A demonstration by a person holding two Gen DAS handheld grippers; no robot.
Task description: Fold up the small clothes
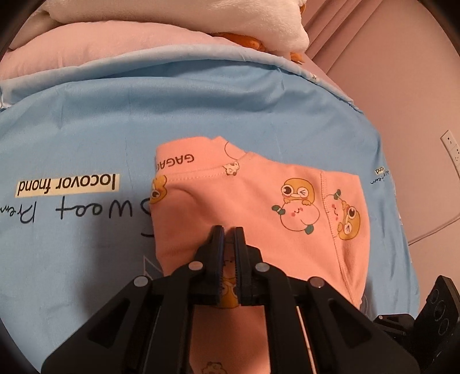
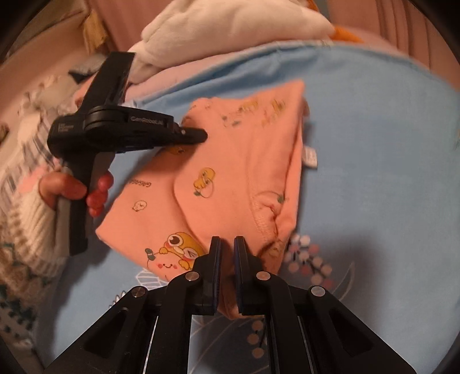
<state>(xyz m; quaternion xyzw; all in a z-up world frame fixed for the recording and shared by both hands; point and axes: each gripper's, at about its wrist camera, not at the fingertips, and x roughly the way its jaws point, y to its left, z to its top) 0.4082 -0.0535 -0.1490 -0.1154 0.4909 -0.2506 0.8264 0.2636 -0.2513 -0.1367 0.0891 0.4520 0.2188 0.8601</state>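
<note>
A small peach-pink garment (image 1: 258,201) with yellow cartoon prints and "GAGA" lettering lies partly folded on the blue sheet (image 1: 86,129). My left gripper (image 1: 229,230) is shut on a fold of its cloth, which passes between the fingers. In the right wrist view the same garment (image 2: 230,172) lies in layers, and the left gripper (image 2: 201,134) pinches its far left edge, held by a hand. My right gripper (image 2: 227,240) is shut on the garment's near edge, with cloth bunched between its fingers.
White and pink bedding (image 1: 187,26) is piled at the far side of the sheet. The bed edge, a pink wall and a wall socket (image 1: 451,149) lie to the right. The right gripper's body (image 1: 431,310) shows at the lower right.
</note>
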